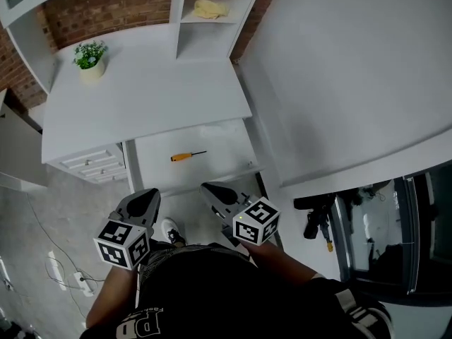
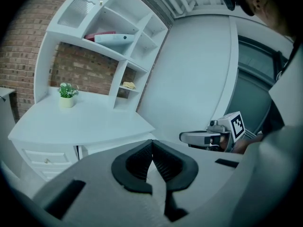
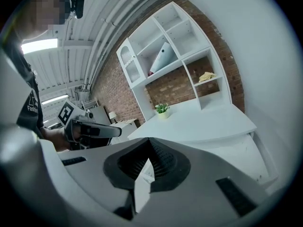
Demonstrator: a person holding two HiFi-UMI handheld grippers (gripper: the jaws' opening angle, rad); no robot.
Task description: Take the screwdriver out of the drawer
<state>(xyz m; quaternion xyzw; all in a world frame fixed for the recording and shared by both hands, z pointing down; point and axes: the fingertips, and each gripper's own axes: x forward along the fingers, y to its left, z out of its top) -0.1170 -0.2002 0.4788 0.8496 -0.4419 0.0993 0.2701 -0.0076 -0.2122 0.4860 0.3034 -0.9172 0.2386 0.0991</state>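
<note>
A screwdriver with an orange handle and a dark shaft lies flat in the open white drawer under the desk top. Both grippers hang in front of the drawer's front edge, short of the screwdriver. The left gripper is shut and holds nothing; in its own view the black pads meet at the tip. The right gripper is also shut and empty, its pads closed together. Neither gripper view shows the screwdriver. Each gripper appears in the other's view: the right gripper and the left gripper.
A small potted plant stands on the desk's back left. A yellow cloth lies in a shelf cubby. Small closed drawers sit left of the open one. A large white panel flanks the right; cables lie on the floor.
</note>
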